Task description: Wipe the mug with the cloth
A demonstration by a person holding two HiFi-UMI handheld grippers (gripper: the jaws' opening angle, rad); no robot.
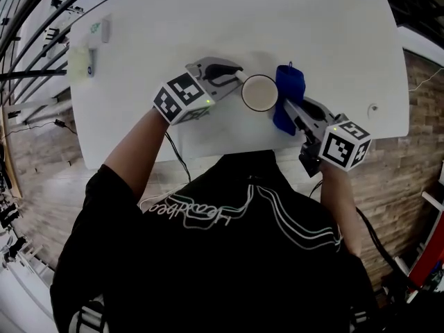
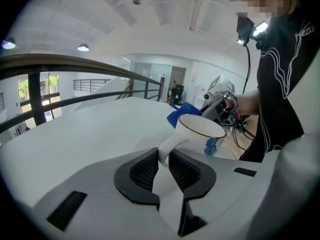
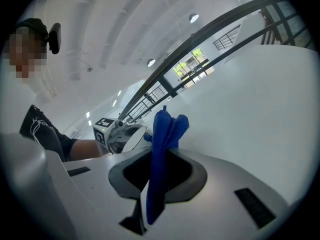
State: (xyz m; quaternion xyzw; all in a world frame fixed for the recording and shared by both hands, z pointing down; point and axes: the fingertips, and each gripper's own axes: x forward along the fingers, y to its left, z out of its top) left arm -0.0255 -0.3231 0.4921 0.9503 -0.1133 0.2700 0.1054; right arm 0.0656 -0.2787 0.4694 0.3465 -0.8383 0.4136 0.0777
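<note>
A white mug (image 1: pixel 259 93) with a dark rim stands on the white table (image 1: pixel 208 33), just in front of me. My left gripper (image 1: pixel 236 77) is shut on the mug's handle (image 2: pixel 165 151), its ribbed pads pressing both sides. The mug's bowl (image 2: pixel 200 132) sits beyond the jaws in the left gripper view. My right gripper (image 1: pixel 290 109) is shut on a folded blue cloth (image 1: pixel 288 96), which rests against the mug's right side. In the right gripper view the cloth (image 3: pixel 162 149) stands up between the jaws, and the mug (image 3: pixel 134 136) shows behind it.
Small objects (image 1: pixel 90 47) lie at the table's far left corner, and a small round fitting (image 1: pixel 374 107) sits near its right edge. A dark railing (image 2: pixel 75 69) runs beyond the table. Wooden floor surrounds the table.
</note>
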